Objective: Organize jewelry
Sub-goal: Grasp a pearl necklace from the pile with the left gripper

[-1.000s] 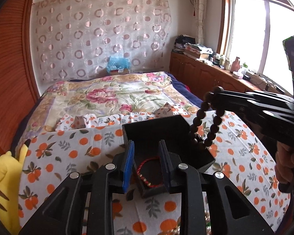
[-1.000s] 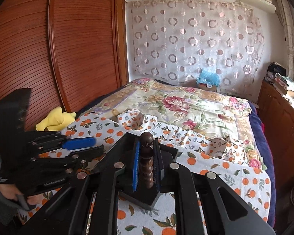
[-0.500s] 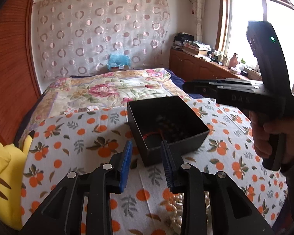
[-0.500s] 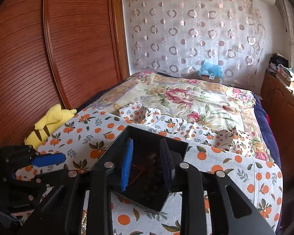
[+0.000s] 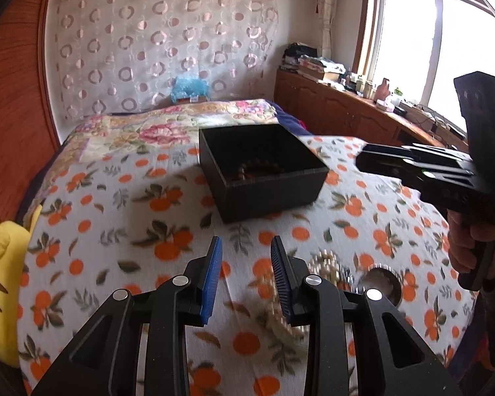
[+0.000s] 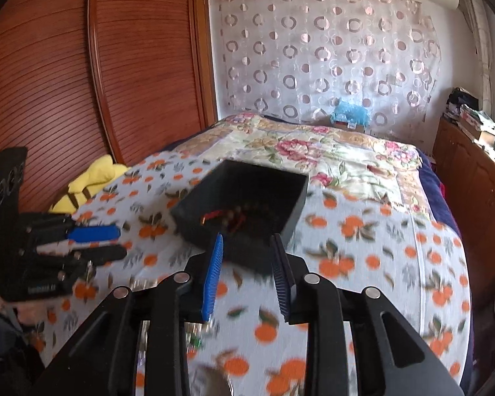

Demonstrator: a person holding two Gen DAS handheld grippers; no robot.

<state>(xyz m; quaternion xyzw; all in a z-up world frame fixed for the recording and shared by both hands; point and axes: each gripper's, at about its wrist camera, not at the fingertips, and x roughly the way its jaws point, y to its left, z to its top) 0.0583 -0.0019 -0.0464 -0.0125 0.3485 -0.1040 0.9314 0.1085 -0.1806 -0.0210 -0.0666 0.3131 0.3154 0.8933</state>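
A black open box (image 5: 262,178) stands on the orange-print cloth and holds a dark bead bracelet (image 5: 255,170) and a red cord bracelet (image 6: 214,216); the box also shows in the right wrist view (image 6: 244,211). My left gripper (image 5: 246,264) is open and empty, on the near side of the box above the cloth. A pale bead necklace (image 5: 323,265) and a silvery ring-shaped piece (image 5: 381,280) lie on the cloth to its right. My right gripper (image 6: 247,257) is open and empty, just short of the box's near wall.
The orange-print cloth (image 5: 122,231) covers the near end of a bed with a floral quilt (image 5: 155,128). A yellow plush toy (image 5: 0,264) lies at the left edge. A wooden cabinet (image 5: 346,112) runs under the window at right. A wooden wardrobe (image 6: 82,82) stands at left.
My right gripper has dropped the dark bead bracelet into the box, opened, and pulled back. My left gripper has drawn back from the box, which now sits farther away.
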